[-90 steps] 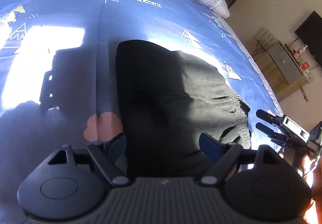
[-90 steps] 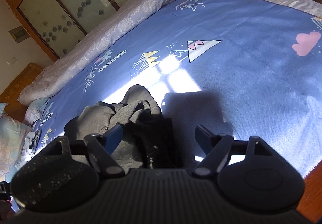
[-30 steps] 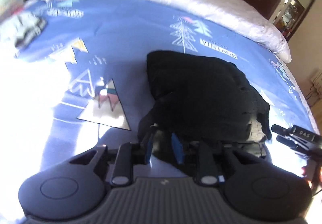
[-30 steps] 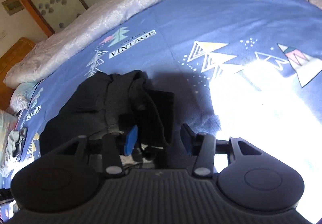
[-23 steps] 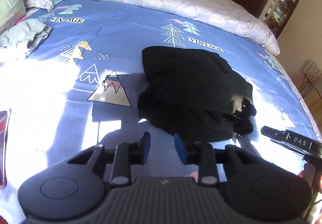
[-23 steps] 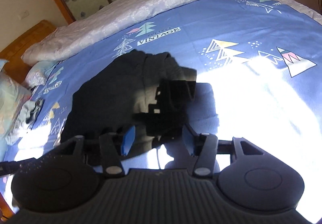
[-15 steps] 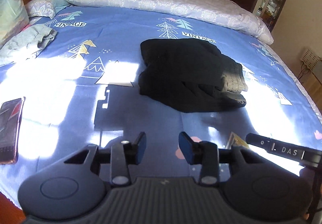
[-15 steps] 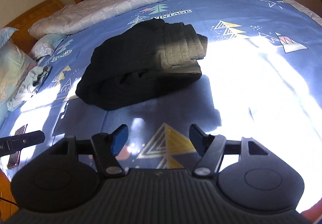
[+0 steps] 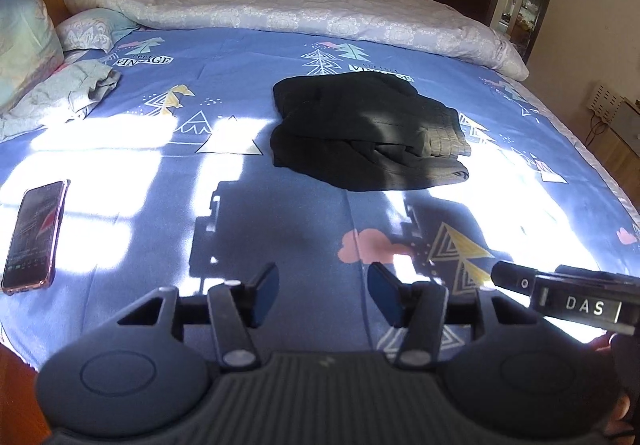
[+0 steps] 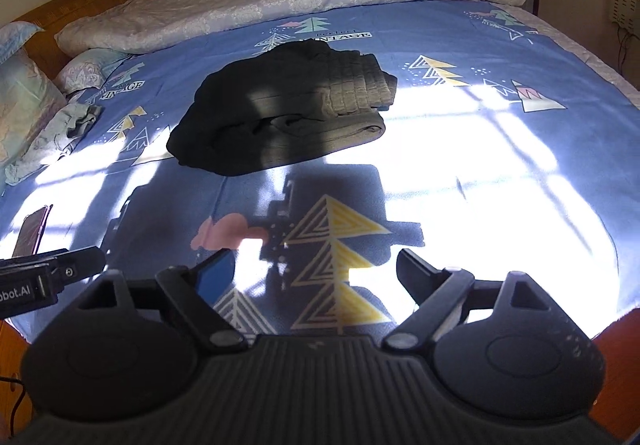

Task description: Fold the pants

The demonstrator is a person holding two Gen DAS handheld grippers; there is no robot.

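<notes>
The dark pants (image 9: 360, 137) lie folded into a compact bundle in the middle of the blue patterned bedsheet (image 9: 280, 221); they also show in the right wrist view (image 10: 288, 117). My left gripper (image 9: 323, 291) is open and empty, held above the sheet well short of the pants. My right gripper (image 10: 310, 275) is open and empty, also back near the bed's front edge. The tip of the right gripper shows at the right of the left wrist view (image 9: 568, 299).
A phone (image 9: 34, 233) lies on the sheet at the left. A crumpled grey-blue garment (image 9: 60, 93) and pillows (image 9: 24, 29) are at the far left. A rolled white quilt (image 9: 280, 13) runs along the back. A wooden headboard and glass wardrobe doors stand behind.
Both grippers let go of the pants, opened wider and pulled back toward the front edge of the bed. The pants stay folded in the middle.
</notes>
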